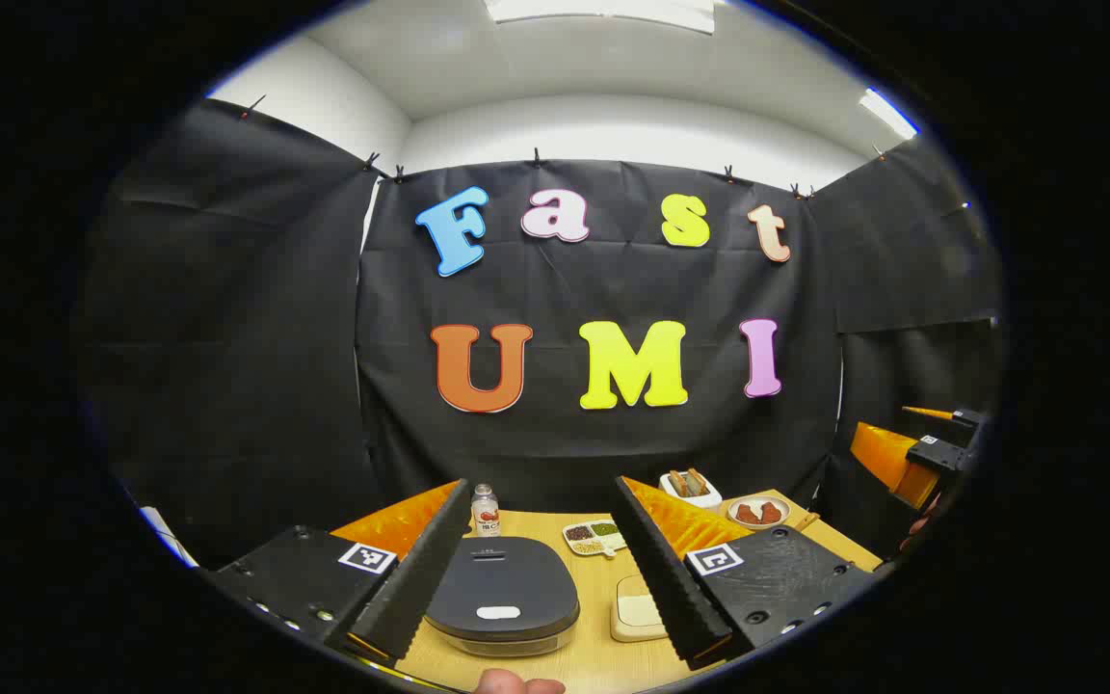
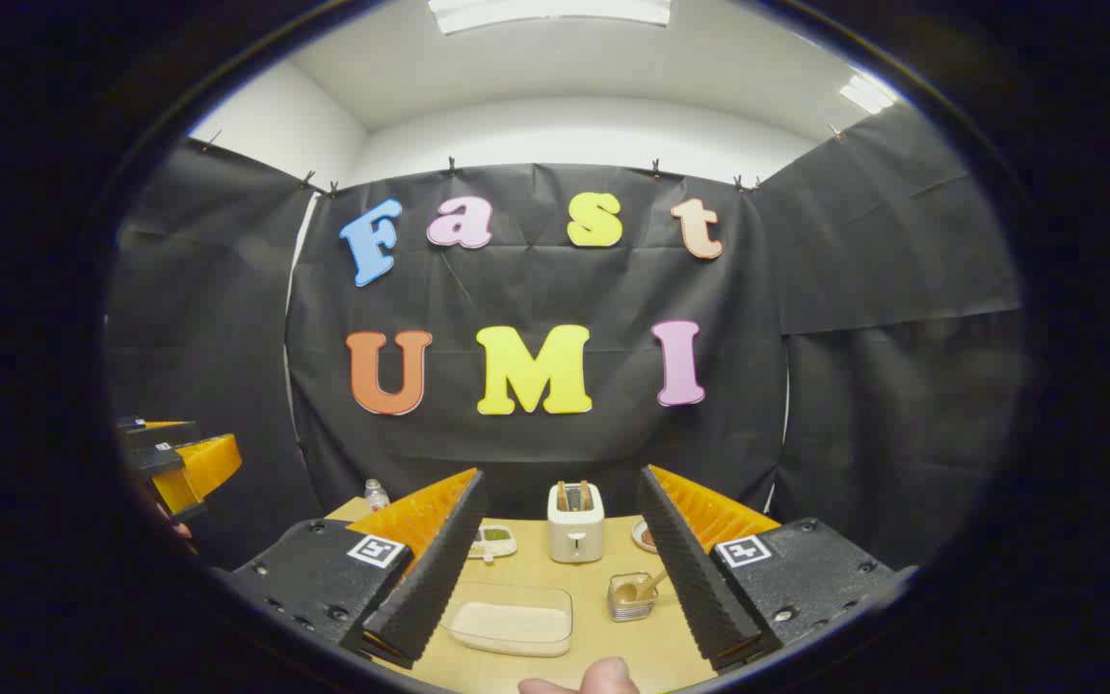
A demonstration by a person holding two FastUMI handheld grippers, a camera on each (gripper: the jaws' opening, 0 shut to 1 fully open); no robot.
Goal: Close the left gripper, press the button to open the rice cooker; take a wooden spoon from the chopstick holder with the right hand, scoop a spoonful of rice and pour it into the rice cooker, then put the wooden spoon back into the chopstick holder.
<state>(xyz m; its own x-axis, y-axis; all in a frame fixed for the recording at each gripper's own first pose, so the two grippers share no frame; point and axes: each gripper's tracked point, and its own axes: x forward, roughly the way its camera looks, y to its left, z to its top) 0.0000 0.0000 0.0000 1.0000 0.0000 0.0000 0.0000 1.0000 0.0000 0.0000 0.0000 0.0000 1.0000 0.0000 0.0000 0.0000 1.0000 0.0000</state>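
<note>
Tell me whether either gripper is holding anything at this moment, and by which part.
Nothing is held. The left gripper hangs open above the closed rice cooker; the right gripper is open too, and the wooden spoon sits in its holder.

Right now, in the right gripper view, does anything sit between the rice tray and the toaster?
No. In the right gripper view, only bare table separates the rice tray from the toaster.

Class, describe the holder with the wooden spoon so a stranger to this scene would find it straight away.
Start at the wooden table in the right gripper view and find the white toaster at its far edge. Just nearer and slightly right stands the chopstick holder, beside the clear rice container. It is the small see-through cup with a wooden spoon leaning inside.
</note>
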